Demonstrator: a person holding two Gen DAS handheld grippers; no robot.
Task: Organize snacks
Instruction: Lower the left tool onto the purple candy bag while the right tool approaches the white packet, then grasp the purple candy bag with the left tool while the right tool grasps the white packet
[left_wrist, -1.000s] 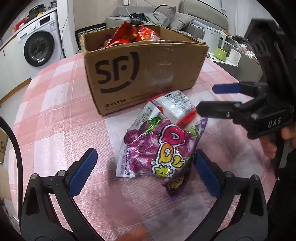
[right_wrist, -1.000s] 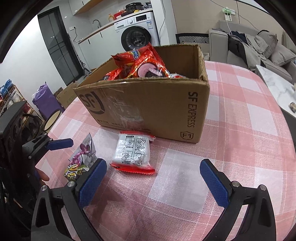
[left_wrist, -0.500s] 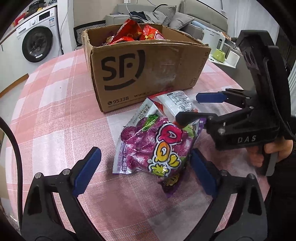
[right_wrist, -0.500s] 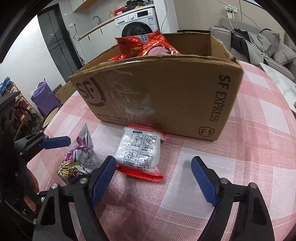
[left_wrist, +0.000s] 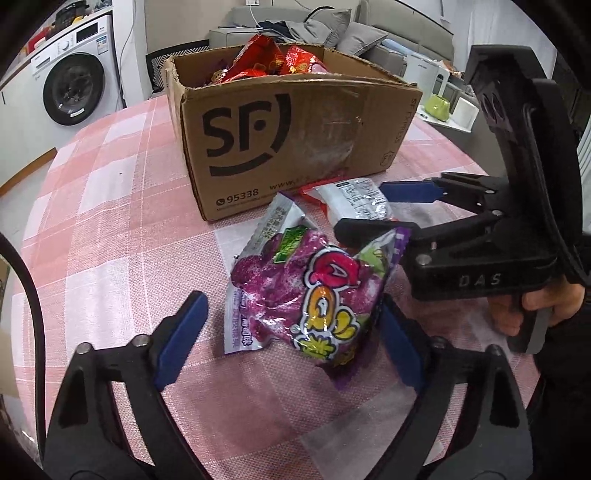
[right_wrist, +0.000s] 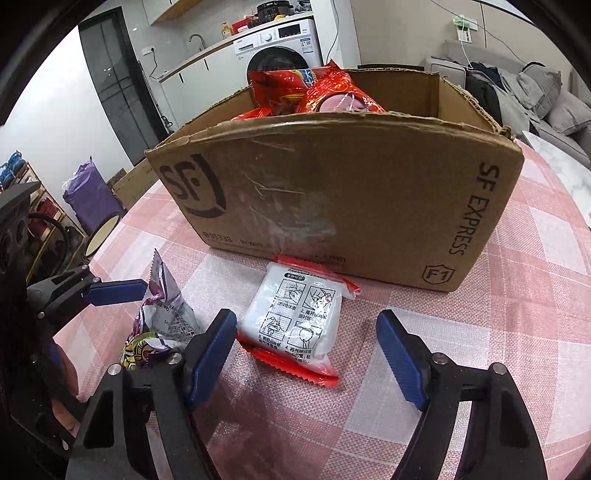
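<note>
1. An open cardboard box stands on a pink checked tablecloth, holding red snack bags that rise above its rim.
2. A white-and-red packet lies just before the box, between the spread fingers of the right gripper.
3. A purple candy bag lies between the parted fingers of the left gripper.
</note>
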